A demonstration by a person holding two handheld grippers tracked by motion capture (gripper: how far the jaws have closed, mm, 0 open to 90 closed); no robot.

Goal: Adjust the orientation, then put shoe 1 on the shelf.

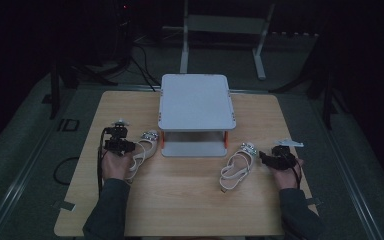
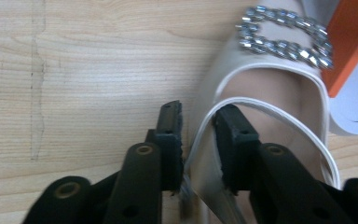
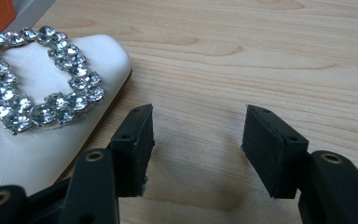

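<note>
Two white open shoes with sparkling buckles lie on the wooden table (image 1: 190,200), one on each side of a white two-level rack (image 1: 195,100). My left gripper (image 1: 130,146) (image 2: 199,112) is shut on the left shoe (image 1: 147,142) (image 2: 261,88): one jaw is outside its side wall, the other inside, and the wall fills the gap between the pads. My right gripper (image 1: 264,155) (image 3: 199,114) stands open just right of the right shoe (image 1: 237,167) (image 3: 37,140), with only bare wood between its jaws. That shoe's buckle (image 3: 32,88) sits by the left jaw.
The rack has orange legs (image 2: 354,42) and a lower shelf (image 1: 194,148) facing me, close to both shoes' toes. Dark floor, cables and a white frame (image 1: 225,25) lie beyond the table's far edge.
</note>
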